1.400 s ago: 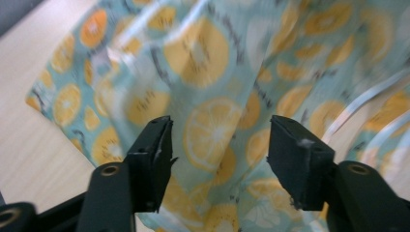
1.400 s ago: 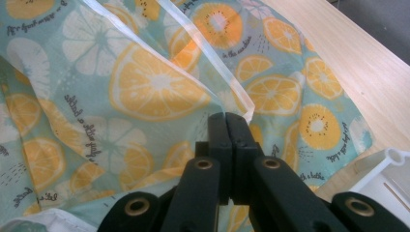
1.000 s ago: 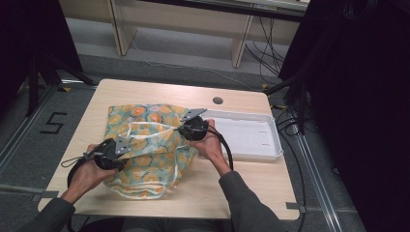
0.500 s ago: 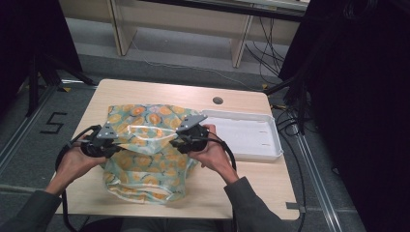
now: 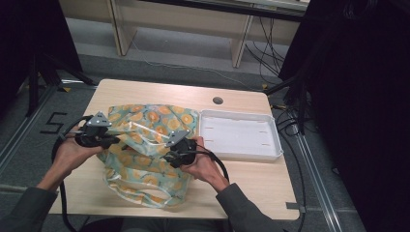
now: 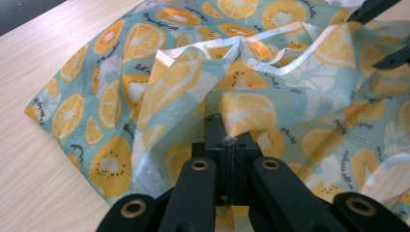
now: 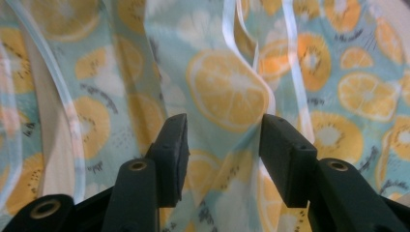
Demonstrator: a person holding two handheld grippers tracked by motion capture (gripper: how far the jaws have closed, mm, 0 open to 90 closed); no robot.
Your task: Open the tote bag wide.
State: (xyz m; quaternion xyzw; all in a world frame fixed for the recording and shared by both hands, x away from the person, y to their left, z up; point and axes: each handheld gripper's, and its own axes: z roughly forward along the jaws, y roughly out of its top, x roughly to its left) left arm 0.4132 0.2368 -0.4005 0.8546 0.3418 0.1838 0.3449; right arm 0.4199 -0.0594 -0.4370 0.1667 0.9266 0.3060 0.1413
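Note:
A teal plastic bag (image 5: pixel 145 166) printed with orange and kiwi slices lies crumpled on the wooden table (image 5: pixel 251 186). My left gripper (image 5: pixel 112 140) is at the bag's left edge, shut on a fold of it; in the left gripper view the jaws (image 6: pixel 223 129) pinch the film of the bag (image 6: pixel 145 72). My right gripper (image 5: pixel 169 155) is over the bag's middle, open. In the right gripper view its jaws (image 7: pixel 222 130) stand wide apart with the bag (image 7: pixel 227 92) and its white handle strips right in front of them.
A shallow white tray (image 5: pixel 276 145) sits on the table to the right of the bag, close to my right hand. A round cable hole (image 5: pixel 217 100) is in the tabletop behind it. Black cables trail from both grippers off the near edge.
The right gripper has moved toward the person and left, over the bag's middle. The left gripper has shifted slightly away along the bag's left edge. The bag has been pulled and bunched differently.

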